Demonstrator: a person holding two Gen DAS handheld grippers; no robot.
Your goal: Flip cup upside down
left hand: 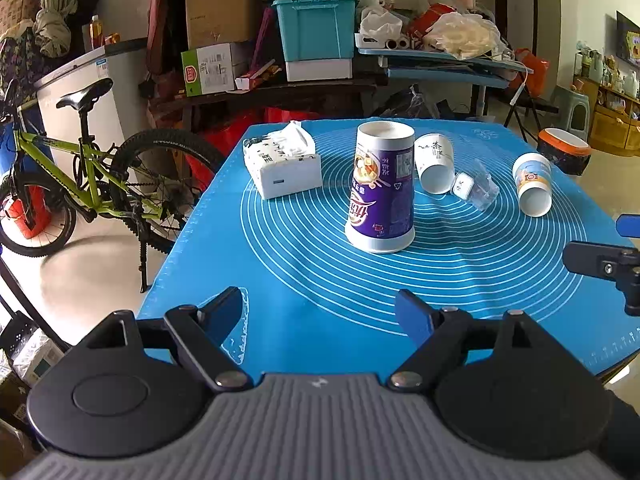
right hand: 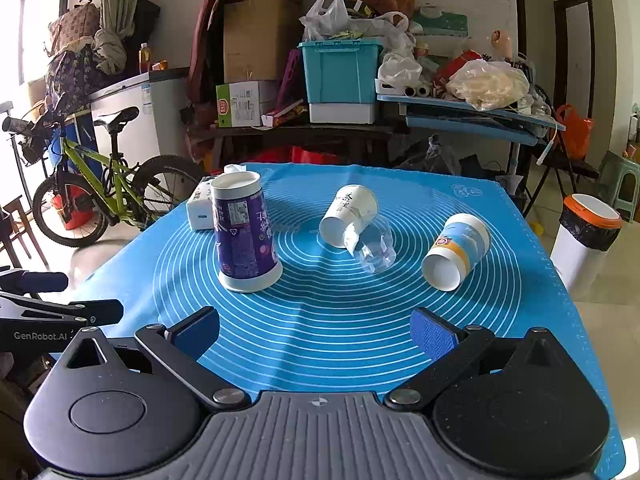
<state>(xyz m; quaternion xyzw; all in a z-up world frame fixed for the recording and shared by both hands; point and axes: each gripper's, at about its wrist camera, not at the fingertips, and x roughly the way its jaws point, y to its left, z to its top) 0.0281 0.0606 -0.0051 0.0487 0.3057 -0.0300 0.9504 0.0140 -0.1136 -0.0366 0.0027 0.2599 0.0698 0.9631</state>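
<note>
The purple cup [left hand: 381, 188] stood upside down on the blue mat [left hand: 304, 280], wide rim down and its white base up, ahead of the left tongs [left hand: 320, 314] and apart from them. Those tongs were spread wide and held nothing. The right tongs [right hand: 316, 332] were likewise spread and empty, and from their view the purple cup [right hand: 245, 236] stood ahead and to the left. Beyond the purple cup lay a tissue pack [left hand: 283, 164], near its left side. To the cup's right lay a white paper cup [left hand: 435, 164] on its side, showing nothing inside its open mouth, touching a clear plastic cup [right hand: 370, 246], also tipped over. Farther right of the purple cup lay a blue-and-orange cup [right hand: 456, 252] on its side, its white inside bare.
</note>
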